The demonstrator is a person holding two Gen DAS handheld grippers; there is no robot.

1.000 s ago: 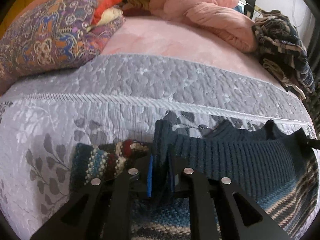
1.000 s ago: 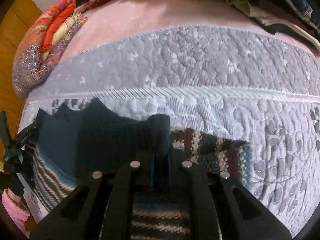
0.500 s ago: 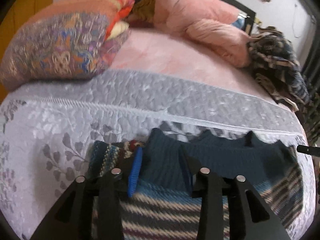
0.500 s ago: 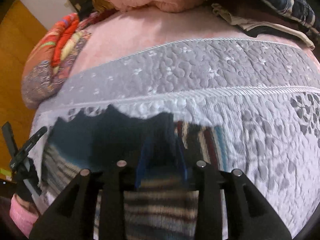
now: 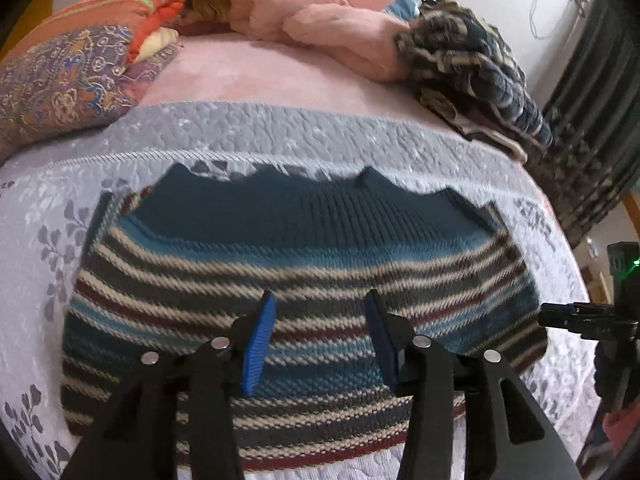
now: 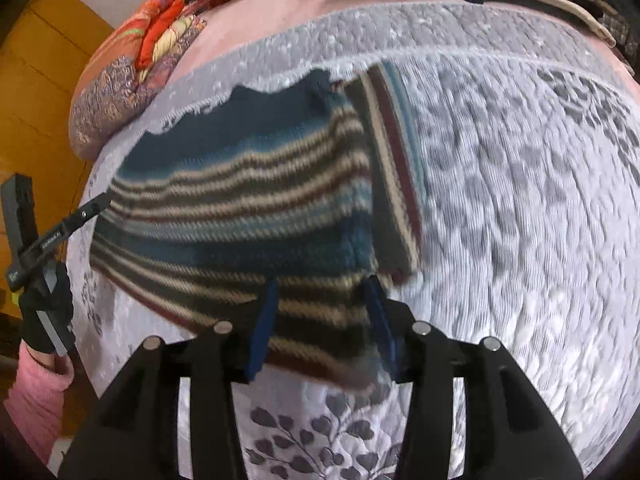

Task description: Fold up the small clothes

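On the grey quilted bedspread (image 5: 280, 136), in the left wrist view, we log the striped knit sweater (image 5: 304, 280) lying flat, its dark teal ribbed band at the far edge. Our left gripper (image 5: 320, 316) hovers over the near half of the sweater, fingers (image 5: 258, 344) spread wide and holding nothing. Beyond the sweater we note a patterned pillow (image 5: 60, 88) at far left, a pink blanket (image 5: 320, 12) at the head of the bed, and a heap of plaid clothes (image 5: 472, 64) at far right. Just off the sweater's right edge, the right gripper's body shows as a black bar.

From the right wrist view, the same sweater (image 6: 240, 208) lies folded, with one striped sleeve (image 6: 394, 168) folded alongside its right edge. Our right gripper (image 6: 322, 312) sits over the sweater's near right corner, fingers (image 6: 264, 328) spread wide, nothing between them. Left of the sweater, a gloved hand (image 6: 44, 312) with a pink sleeve (image 6: 34, 396) grips the left gripper's handle. This view is motion-blurred.
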